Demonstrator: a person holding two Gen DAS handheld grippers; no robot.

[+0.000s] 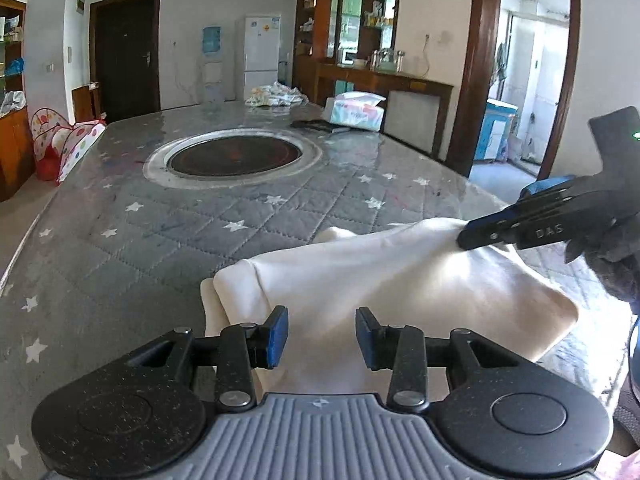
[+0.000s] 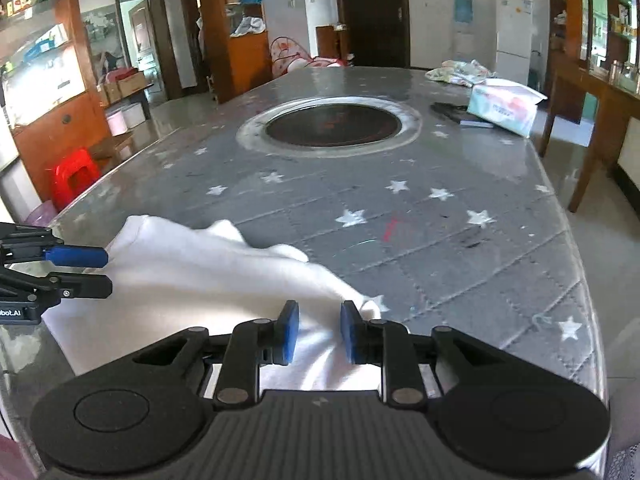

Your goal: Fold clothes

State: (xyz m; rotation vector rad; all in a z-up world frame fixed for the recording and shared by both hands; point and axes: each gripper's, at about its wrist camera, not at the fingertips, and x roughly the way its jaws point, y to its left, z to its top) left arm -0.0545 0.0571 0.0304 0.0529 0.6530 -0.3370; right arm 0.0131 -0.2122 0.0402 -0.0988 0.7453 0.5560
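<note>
Left gripper (image 1: 321, 336): jaws are standing wide apart over the near edge of the cloth, gripping nothing.
Cloth (image 1: 380, 280): a white garment is lying at the 6 o'clock end of the table (image 1: 160, 240); it is looking light, soft and limp, likely sagging when lifted, so corners or hems seem best to pinch.
Right gripper (image 2: 319, 334): jaws are sitting narrower, cloth bunching between them; whether they are pinching it I cannot tell.
Hidden: the garment's near edge is lying under both grippers, and its type is unclear.
</note>
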